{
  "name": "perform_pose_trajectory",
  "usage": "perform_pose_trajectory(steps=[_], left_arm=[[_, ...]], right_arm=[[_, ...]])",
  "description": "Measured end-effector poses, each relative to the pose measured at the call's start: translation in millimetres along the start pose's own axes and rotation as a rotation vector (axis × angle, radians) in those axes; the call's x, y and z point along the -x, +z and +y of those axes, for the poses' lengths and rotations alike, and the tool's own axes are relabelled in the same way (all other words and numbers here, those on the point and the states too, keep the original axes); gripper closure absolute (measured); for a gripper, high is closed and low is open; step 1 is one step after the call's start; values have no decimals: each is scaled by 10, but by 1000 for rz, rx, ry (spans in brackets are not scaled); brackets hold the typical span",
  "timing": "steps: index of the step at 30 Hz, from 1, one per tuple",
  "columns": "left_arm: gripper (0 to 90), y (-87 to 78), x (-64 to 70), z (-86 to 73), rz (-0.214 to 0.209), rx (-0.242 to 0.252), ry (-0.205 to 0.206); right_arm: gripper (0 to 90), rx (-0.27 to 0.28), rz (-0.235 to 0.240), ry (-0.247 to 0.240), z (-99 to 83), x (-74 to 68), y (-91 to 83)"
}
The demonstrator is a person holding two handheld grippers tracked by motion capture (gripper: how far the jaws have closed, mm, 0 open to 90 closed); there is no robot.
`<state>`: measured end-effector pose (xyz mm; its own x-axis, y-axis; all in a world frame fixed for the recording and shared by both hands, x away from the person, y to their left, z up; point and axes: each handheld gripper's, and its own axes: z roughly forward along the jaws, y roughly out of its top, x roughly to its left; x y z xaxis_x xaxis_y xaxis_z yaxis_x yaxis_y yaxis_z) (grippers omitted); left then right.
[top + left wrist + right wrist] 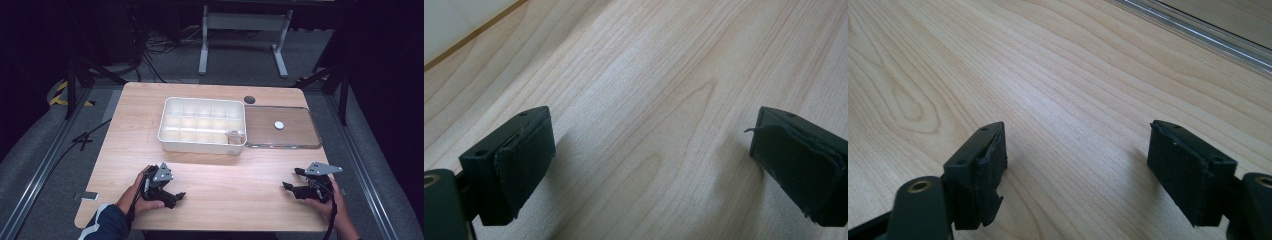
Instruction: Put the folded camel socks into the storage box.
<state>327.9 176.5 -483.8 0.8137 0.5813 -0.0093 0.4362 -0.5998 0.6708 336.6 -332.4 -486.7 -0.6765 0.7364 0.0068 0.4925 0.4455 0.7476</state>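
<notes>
I have the left gripper [176, 196] at seven o'clock on the bench [230, 185], fingers spread wide with nothing between them. My right gripper [292, 181] sits at five o'clock, fingers equally wide and empty. Farther, at twelve, the white compartment tray [200, 145] holds a small brownish item [234, 137]; a clear lid [295, 135] lies touching its right side.

Left tool [176, 196] and right tool [291, 182]: black, each topped by a grey three-cornered plate; brass-coloured screws at jaw bases. Left sleeve [106, 223] dark blue, white stripe.
</notes>
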Motion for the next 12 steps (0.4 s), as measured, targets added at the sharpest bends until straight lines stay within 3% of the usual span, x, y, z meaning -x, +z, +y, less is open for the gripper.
perform_pose_trajectory(steps=[12], left_arm=[[45,0,0,0,0,0,0]], right_arm=[[236,-1,-3,0,0,-1,0]])
